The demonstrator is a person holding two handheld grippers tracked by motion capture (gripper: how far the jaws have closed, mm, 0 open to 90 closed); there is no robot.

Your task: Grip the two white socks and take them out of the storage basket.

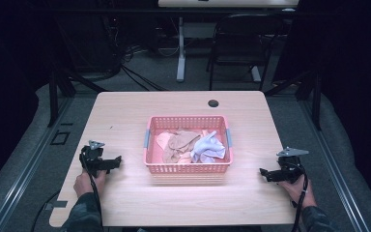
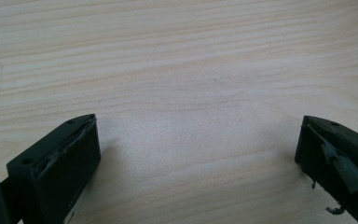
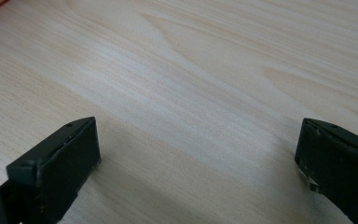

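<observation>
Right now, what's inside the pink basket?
The pink basket holds a heap of cloths: a tan cloth, a peach cloth partly beneath it, and a pale blue cloth. Anything under the heap is covered.

You're working in what looks like a lab or recording studio rather than a home. Your pale wooden table (image 1: 125,116) stands between metal floor rails (image 1: 26,166), with dark curtains (image 1: 352,72) closing off the sides. Behind it, loose black cables (image 1: 135,72) trail across grey carpet, past a black chair (image 1: 241,43) and the white leg of another desk (image 1: 180,48) — a rigged, purpose-built space.
</observation>
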